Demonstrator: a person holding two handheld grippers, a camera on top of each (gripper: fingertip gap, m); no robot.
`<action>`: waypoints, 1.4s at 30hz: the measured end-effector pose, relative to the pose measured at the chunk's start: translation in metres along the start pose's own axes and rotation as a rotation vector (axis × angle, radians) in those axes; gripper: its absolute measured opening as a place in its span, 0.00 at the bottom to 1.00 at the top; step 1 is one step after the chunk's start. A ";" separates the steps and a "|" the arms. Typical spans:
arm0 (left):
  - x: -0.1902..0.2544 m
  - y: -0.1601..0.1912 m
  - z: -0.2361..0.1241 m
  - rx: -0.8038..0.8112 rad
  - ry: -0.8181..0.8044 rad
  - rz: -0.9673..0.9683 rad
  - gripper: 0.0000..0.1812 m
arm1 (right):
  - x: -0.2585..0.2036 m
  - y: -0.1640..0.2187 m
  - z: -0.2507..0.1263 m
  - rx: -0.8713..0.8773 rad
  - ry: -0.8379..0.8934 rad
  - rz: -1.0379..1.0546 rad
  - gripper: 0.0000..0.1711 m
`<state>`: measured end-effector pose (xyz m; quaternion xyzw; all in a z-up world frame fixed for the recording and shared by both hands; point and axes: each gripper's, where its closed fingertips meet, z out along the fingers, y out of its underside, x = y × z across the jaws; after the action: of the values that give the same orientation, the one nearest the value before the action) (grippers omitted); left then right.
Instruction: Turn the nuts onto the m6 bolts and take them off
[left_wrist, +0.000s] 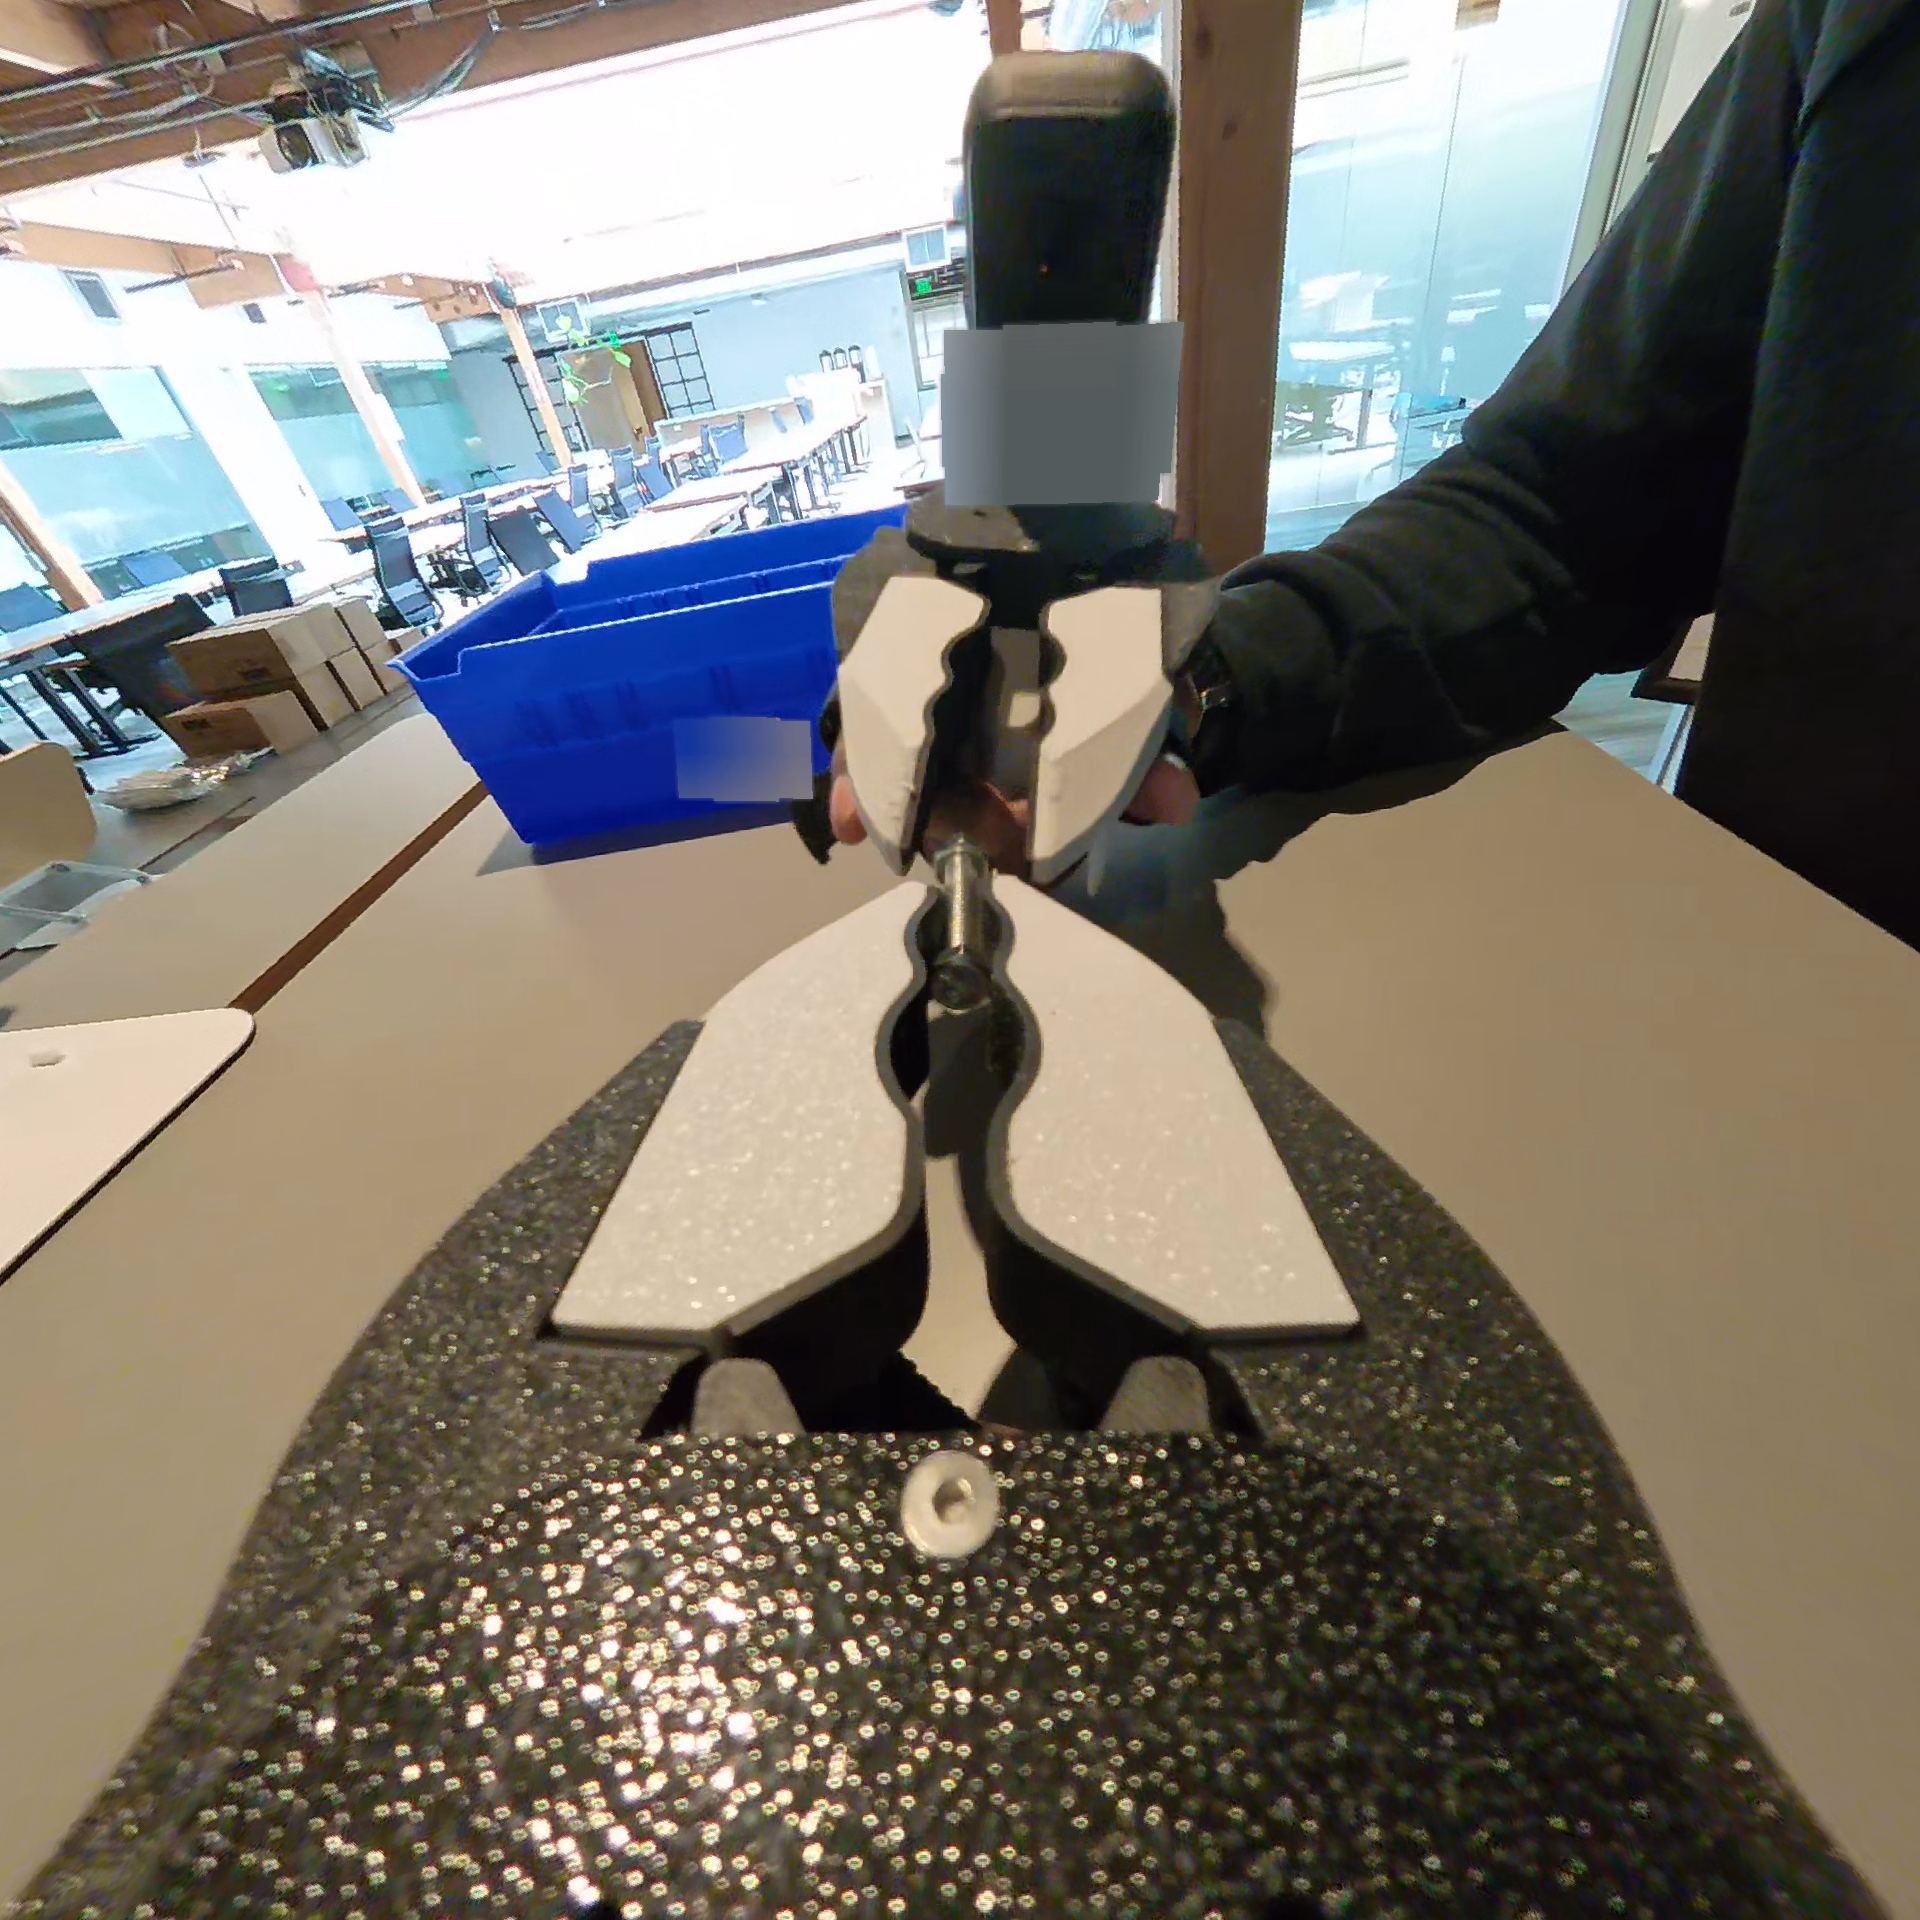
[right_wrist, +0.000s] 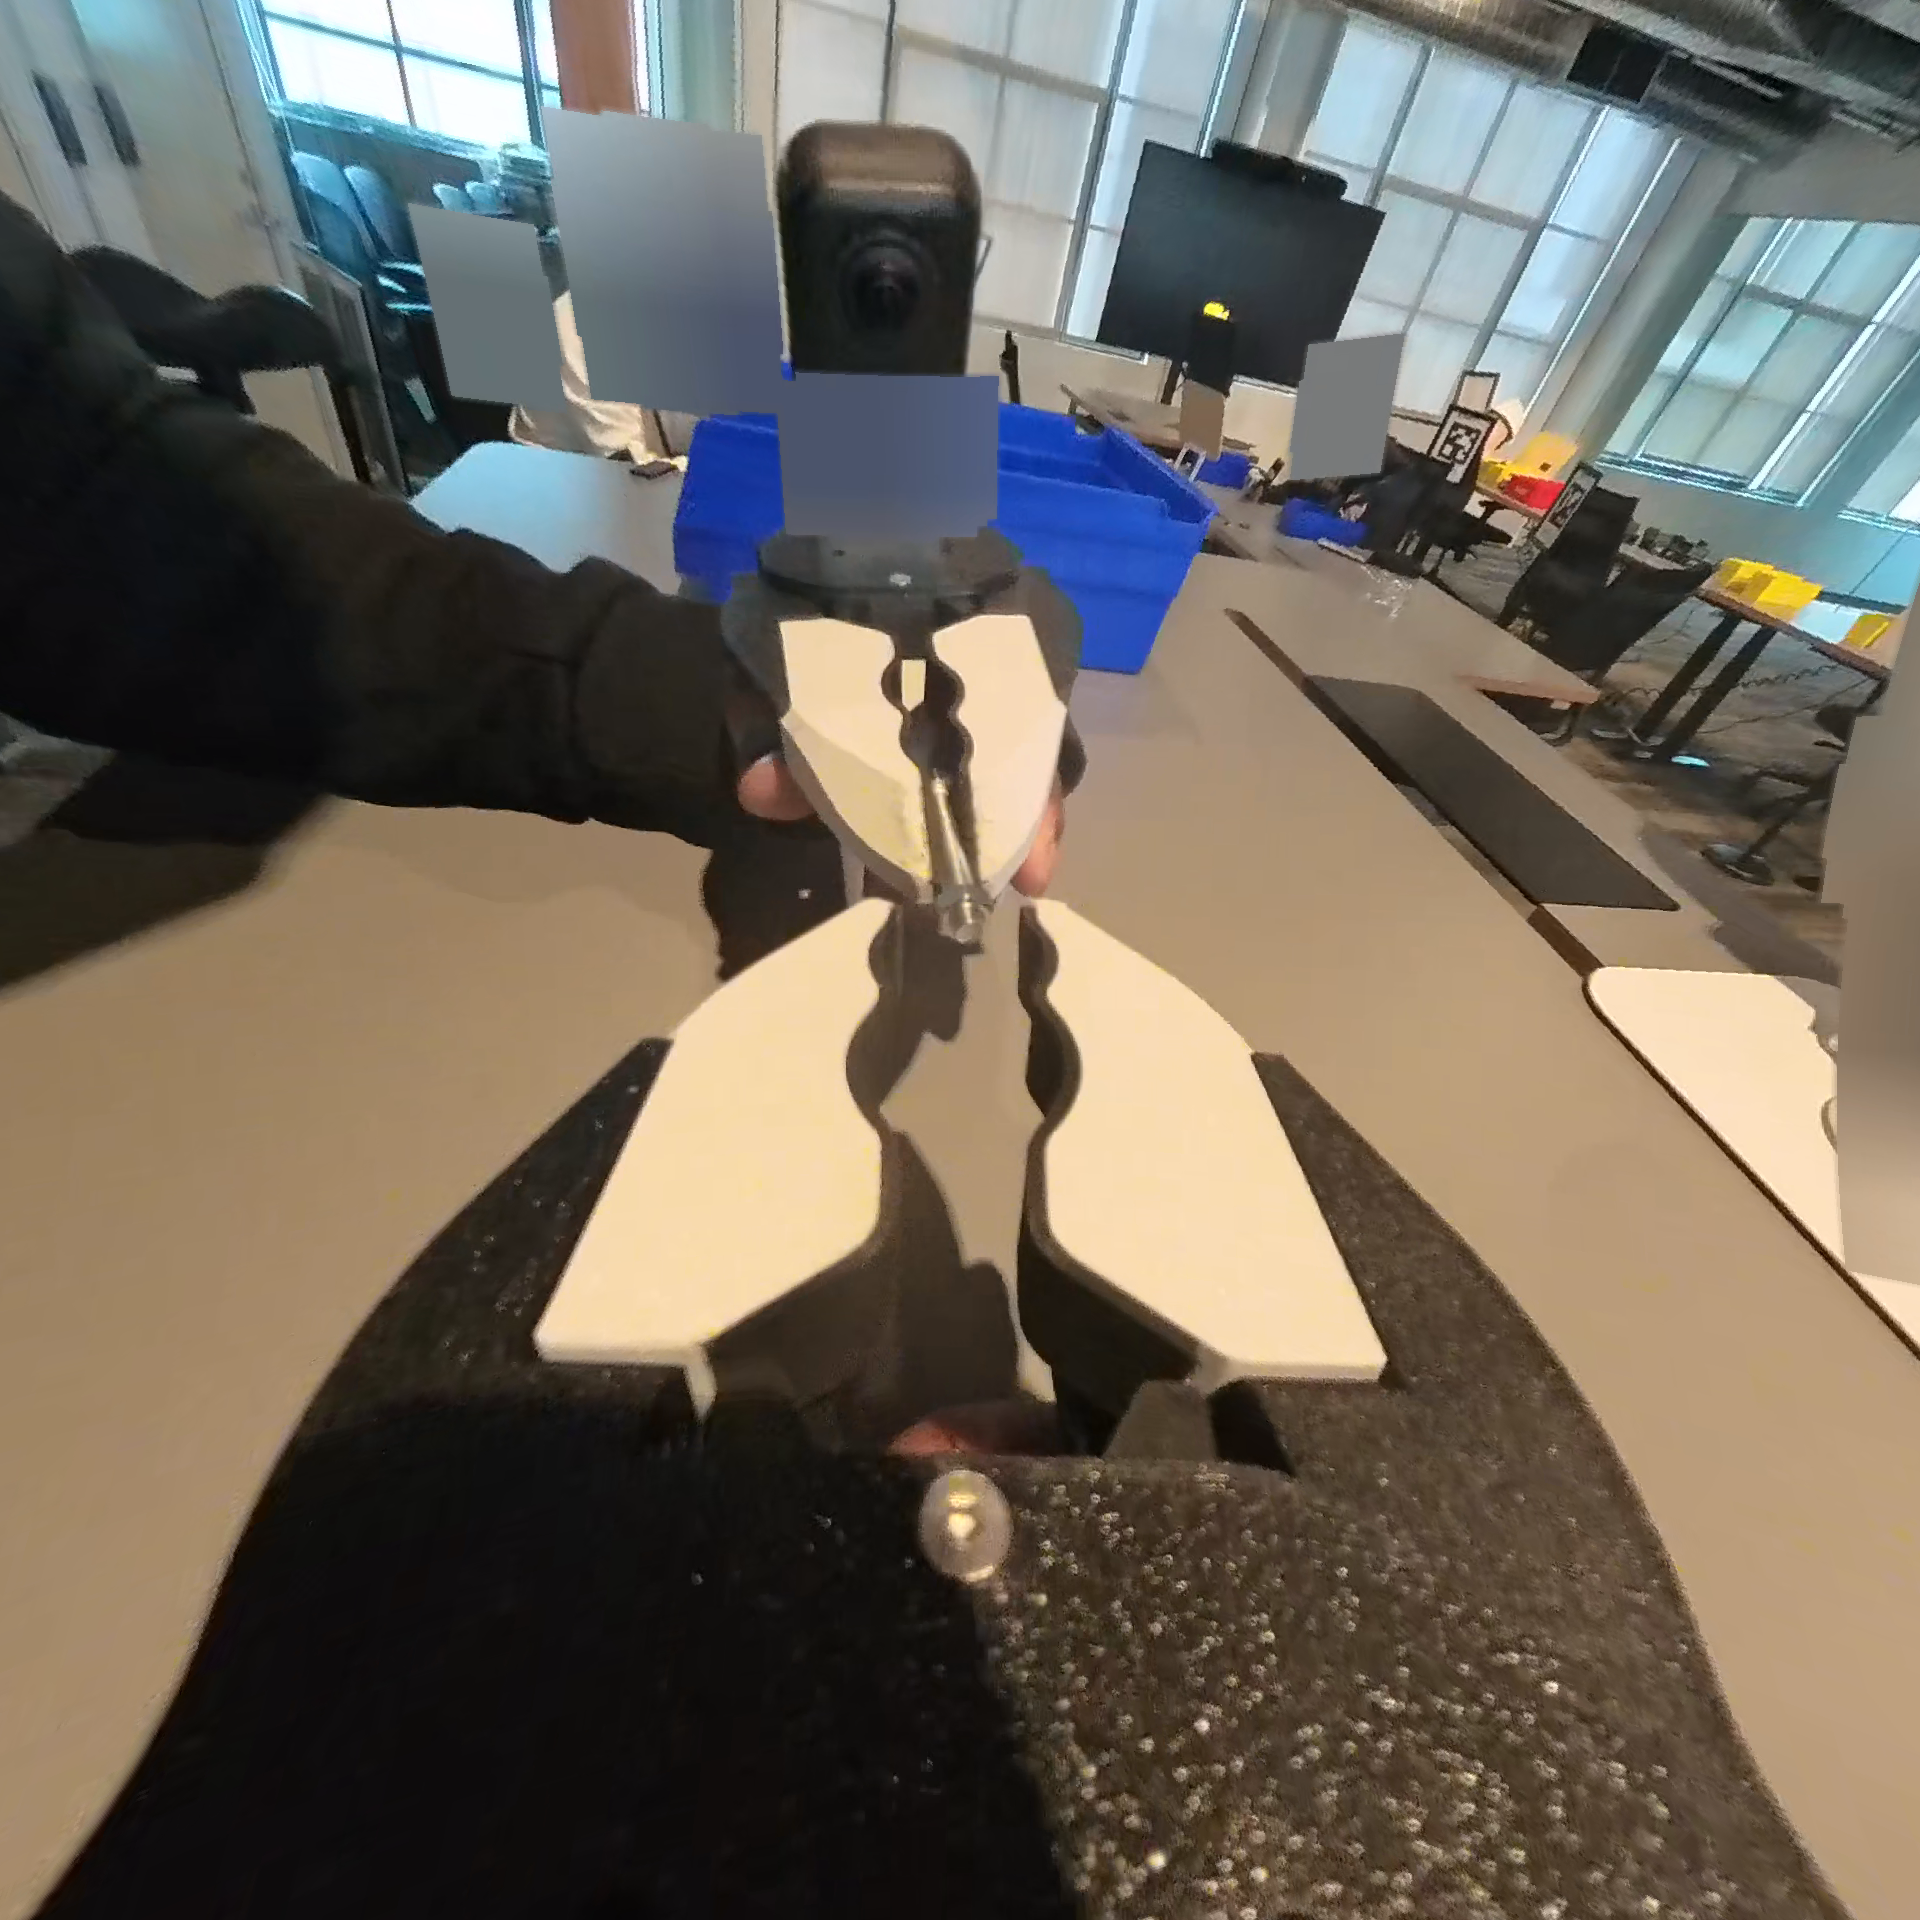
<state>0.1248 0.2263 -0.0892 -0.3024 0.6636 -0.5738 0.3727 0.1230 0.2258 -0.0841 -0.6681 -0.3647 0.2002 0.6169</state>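
Two grippers meet tip to tip above the table (left_wrist: 1455, 1039). The left gripper (left_wrist: 961, 914) is clamped on the bolt (left_wrist: 961, 940), whose head sits in a notch between its fingers (left_wrist: 790, 1091) while the threaded shaft points out past the tips. The right gripper (right_wrist: 961, 920) has a clear gap between its fingertips; the nut (right_wrist: 961, 920) on the shaft's end lies between them, contact unclear. A blue bin (right_wrist: 1122, 551) stands behind.
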 end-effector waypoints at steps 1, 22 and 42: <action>0.001 0.000 0.000 -0.001 0.005 0.001 0.03 | -0.001 0.001 0.001 -0.005 -0.001 0.001 0.12; -0.004 -0.003 -0.005 0.027 -0.020 -0.006 0.03 | 0.010 -0.003 -0.002 0.060 -0.020 0.200 0.15; 0.010 -0.008 -0.002 0.053 0.092 -0.098 0.03 | -0.008 -0.007 0.004 0.006 0.105 -0.241 0.08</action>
<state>0.1181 0.2178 -0.0826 -0.2977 0.6489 -0.6222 0.3211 0.1137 0.2226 -0.0793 -0.6270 -0.4089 0.0904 0.6568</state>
